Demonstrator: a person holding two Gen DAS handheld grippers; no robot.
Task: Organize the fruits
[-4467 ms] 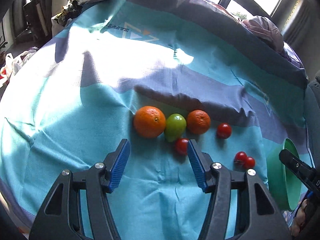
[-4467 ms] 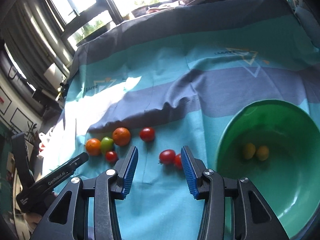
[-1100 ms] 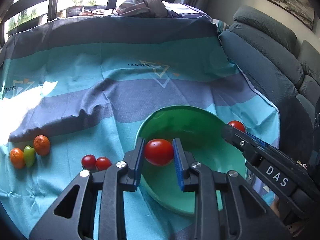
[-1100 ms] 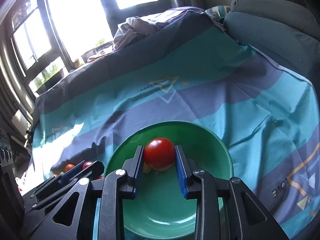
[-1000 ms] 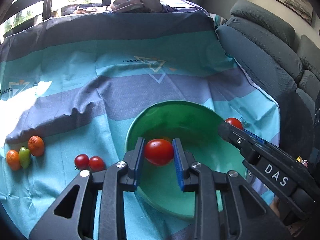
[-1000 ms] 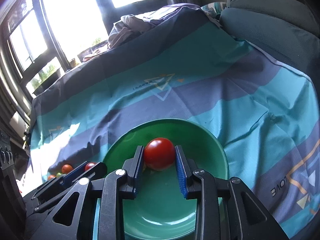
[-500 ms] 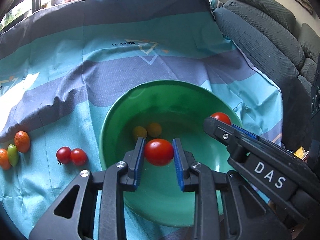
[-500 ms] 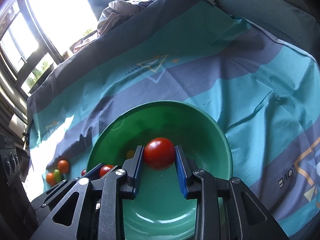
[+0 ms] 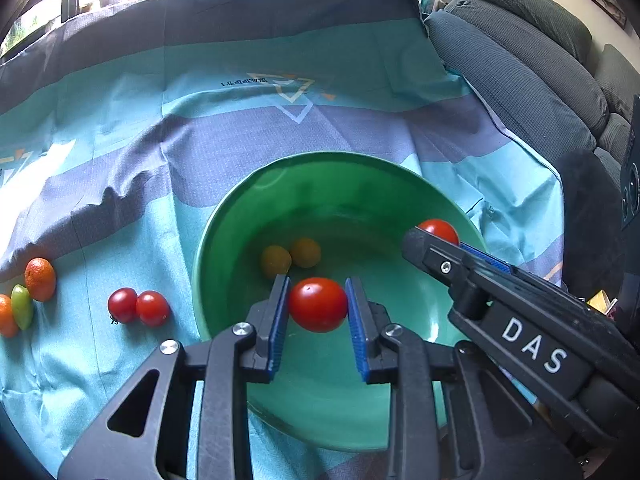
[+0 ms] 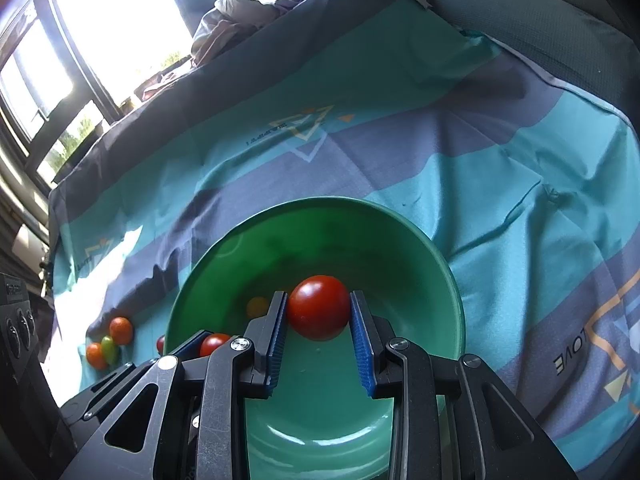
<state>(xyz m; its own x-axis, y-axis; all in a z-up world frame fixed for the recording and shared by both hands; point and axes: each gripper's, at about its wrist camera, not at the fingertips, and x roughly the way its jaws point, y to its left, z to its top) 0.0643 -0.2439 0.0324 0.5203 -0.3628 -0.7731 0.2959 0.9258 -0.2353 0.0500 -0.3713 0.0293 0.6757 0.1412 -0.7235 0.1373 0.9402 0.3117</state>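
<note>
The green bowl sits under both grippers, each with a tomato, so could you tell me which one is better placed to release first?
Probably the left gripper: its tomato hangs over the green bowl's middle, whereas the right gripper holds its tomato nearer the rim.

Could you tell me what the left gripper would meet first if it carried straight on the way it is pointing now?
Probably the inner floor of the round green plastic bowl: the left gripper, clamping a red tomato, points down into it. Two small yellow fruits lie slightly beyond; depth is uncertain.
</note>
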